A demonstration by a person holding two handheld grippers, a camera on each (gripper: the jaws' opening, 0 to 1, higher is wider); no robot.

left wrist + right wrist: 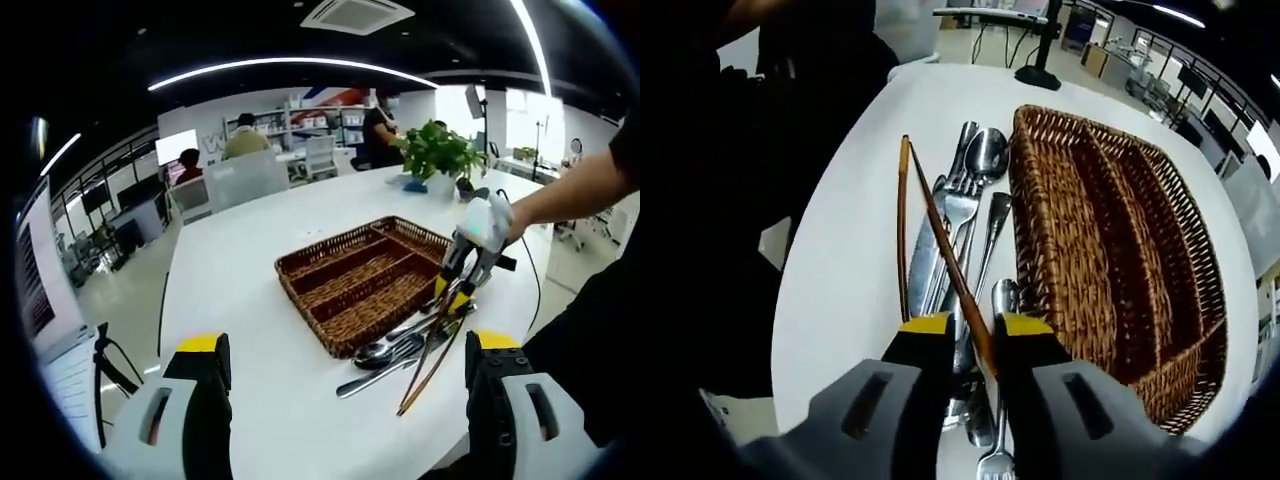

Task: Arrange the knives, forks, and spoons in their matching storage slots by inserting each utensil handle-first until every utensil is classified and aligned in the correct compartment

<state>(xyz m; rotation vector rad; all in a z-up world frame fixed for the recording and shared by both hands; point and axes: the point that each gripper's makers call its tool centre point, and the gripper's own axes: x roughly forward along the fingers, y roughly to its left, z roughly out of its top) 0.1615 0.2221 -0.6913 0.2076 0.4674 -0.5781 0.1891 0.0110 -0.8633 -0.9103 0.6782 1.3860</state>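
A brown wicker tray (340, 262) (1060, 250) with long compartments sits empty on the white table (240, 290). Beside it is a heap of steel spoons, forks and knives (395, 352) (965, 205). Two brown chopsticks (432, 362) (904, 230) lie over the heap. My right gripper (975, 335) (456, 300) is down at the heap, its yellow-tipped jaws shut on one chopstick, which slants across the cutlery. My left gripper (350, 345) hangs back over the near table edge, jaws wide open and holding nothing.
A potted plant (440, 155) stands behind the tray and a black cable (530, 270) runs along the table's right side. A person's arm (570, 190) reaches in from the right. People and chairs (240, 175) are at the far side.
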